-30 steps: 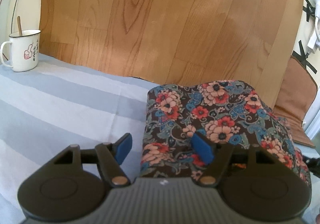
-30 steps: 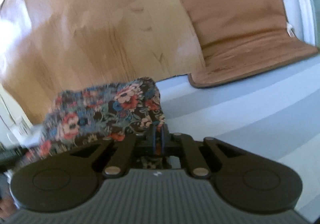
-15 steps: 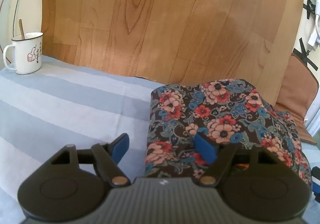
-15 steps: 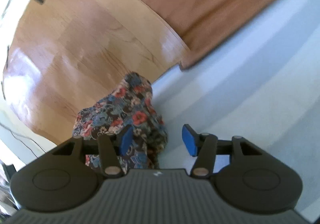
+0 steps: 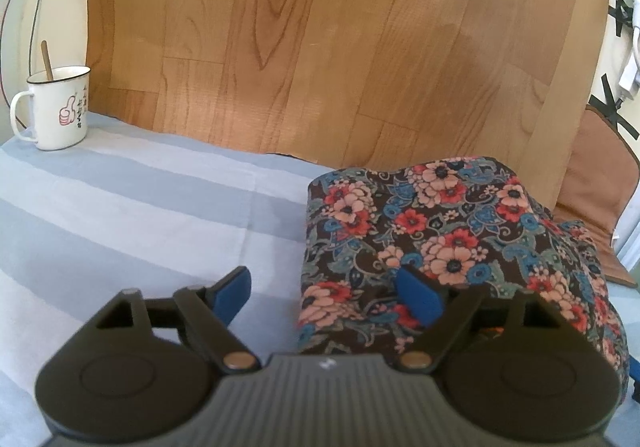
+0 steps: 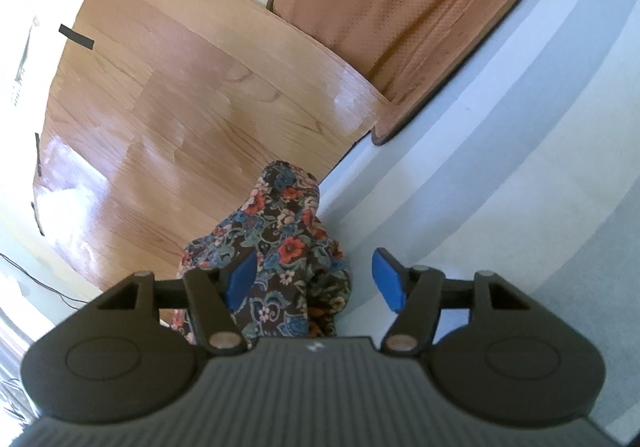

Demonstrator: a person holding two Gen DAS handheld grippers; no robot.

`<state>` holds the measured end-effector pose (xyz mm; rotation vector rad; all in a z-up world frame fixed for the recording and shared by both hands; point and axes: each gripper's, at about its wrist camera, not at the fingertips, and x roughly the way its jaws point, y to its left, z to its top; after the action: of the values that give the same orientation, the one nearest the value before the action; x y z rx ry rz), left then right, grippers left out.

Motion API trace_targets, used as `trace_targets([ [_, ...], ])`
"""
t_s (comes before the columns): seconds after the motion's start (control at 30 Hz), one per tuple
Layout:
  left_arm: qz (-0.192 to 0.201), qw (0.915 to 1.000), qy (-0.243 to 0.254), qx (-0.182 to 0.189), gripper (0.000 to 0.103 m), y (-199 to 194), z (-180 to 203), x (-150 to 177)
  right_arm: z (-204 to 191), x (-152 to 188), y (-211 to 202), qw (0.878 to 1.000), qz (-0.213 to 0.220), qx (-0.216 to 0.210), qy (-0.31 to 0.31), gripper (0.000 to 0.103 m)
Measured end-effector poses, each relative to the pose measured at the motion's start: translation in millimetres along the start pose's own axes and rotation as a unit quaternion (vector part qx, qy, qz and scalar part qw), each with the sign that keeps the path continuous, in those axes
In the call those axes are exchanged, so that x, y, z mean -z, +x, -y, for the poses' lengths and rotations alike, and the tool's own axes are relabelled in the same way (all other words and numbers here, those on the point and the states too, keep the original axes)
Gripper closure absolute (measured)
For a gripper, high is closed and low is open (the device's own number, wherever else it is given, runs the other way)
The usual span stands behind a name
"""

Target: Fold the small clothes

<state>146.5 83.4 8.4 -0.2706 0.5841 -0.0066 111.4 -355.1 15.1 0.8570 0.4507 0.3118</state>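
Releasing step: floral garment (image 5: 448, 239) folded on striped surface (image 5: 140, 215); left gripper (image 5: 326, 297) and right gripper (image 6: 316, 281), jaws just opening, wide, empty. Next: withdraw clear.

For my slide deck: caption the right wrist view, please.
Open right hand-held gripper over the folded floral garment on a striped sheet.
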Motion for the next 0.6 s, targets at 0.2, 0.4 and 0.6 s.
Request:
trace_targets([
  [0.2, 0.023, 0.9996, 0.015, -0.007, 0.019, -7.2, 3.9, 3.3, -4.9, 1.8, 1.3, 1.000, -0.003, 0.009, -0.016, 0.035],
  [0.4, 0.059, 0.9967, 0.054, -0.012, 0.019, -24.3, 16.1, 13.0, -13.8, 5.3, 5.1, 0.998, -0.012, 0.020, -0.050, 0.028],
  [0.6, 0.114, 0.9882, 0.096, -0.035, 0.019, -49.0, 31.4, 29.3, -15.8, 7.1, 4.0, 0.998, -0.011, 0.019, -0.057, 0.025],
])
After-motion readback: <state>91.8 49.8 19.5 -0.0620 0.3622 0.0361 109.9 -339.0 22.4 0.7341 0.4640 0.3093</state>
